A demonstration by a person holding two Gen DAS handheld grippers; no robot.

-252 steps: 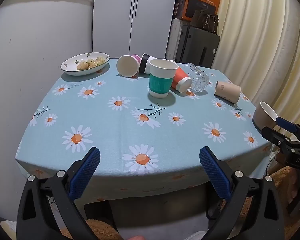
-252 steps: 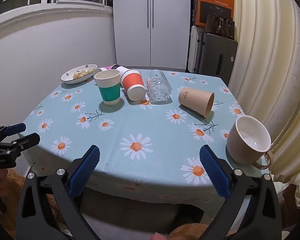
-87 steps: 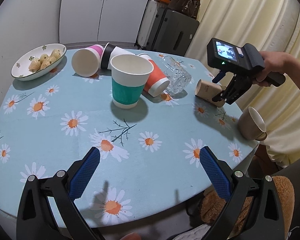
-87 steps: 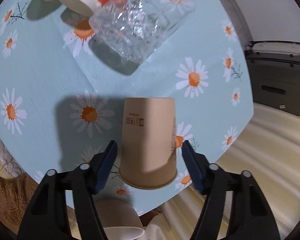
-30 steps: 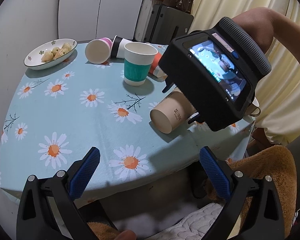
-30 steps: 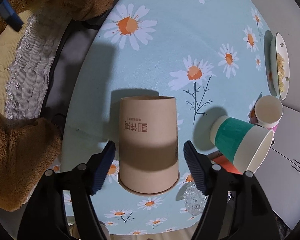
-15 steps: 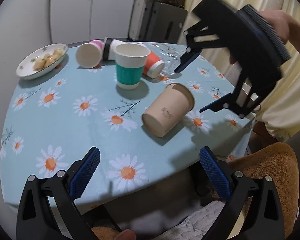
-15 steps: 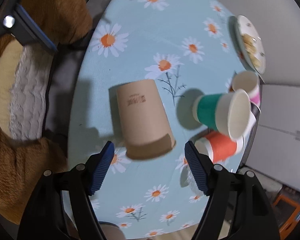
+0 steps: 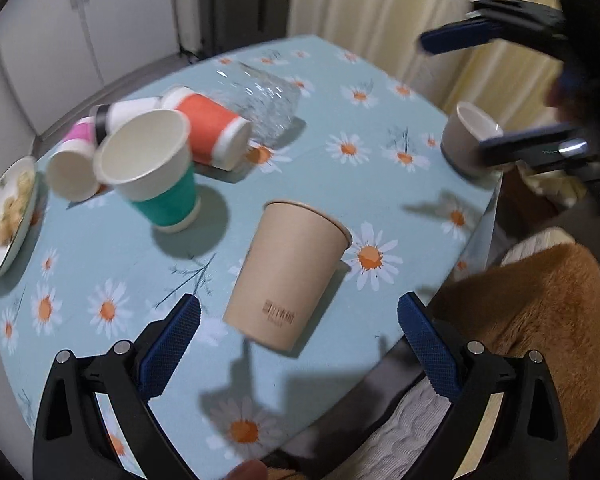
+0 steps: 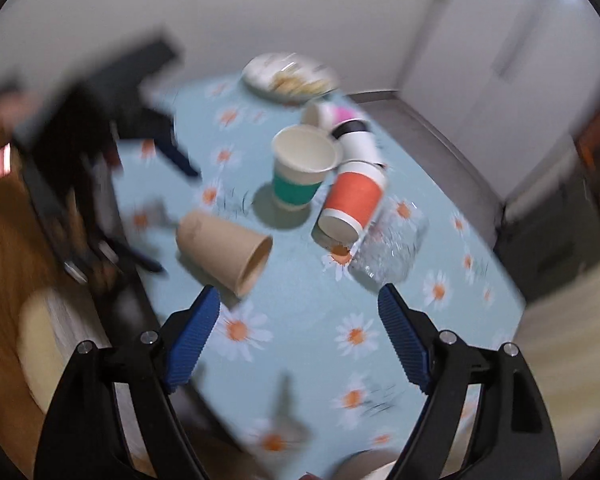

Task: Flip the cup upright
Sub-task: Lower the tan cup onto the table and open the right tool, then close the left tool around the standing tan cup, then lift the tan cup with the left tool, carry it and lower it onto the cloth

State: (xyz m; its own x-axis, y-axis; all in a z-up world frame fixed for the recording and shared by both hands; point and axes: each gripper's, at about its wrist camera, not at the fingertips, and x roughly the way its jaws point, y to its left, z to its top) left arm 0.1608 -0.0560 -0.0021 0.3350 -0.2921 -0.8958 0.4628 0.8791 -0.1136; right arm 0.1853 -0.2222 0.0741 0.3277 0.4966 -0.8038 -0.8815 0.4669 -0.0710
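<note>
1. The tan paper cup [image 9: 288, 276] is lying on its side on the bench [image 9: 380, 184], near the front edge, with its open mouth pointing away from the left wrist camera and its base toward it. In the right wrist view the cup [image 10: 224, 252] is showing its mouth toward the lower right.
2. Nothing is gripping the cup. The left gripper [image 9: 298, 344] is hovering just in front of the cup's base with its jaws spread wide, wider than the cup.
3. The right gripper [image 10: 298, 340] is hanging above the bench with its jaws spread wide and nothing between them; the cup is sitting just beyond its left blue pad. From the left wrist view the right gripper [image 9: 512, 92] is appearing blurred at the upper right, above the bench edge.
4. Behind the tan cup, a teal-banded cup [image 9: 152, 176] is standing upright.
5. Just beside it, an orange cup [image 9: 212, 128], a black-and-white cup [image 9: 124, 114] and a pink cup [image 9: 74, 164] are lying on their sides, bunched together.
6. A clear cut-glass tumbler [image 9: 264, 100] is lying on its side against the orange cup.
7. A beige mug [image 9: 468, 136] is sitting near the bench's right edge.
8. A dish of food [image 9: 8, 208] is resting at the far left.
</note>
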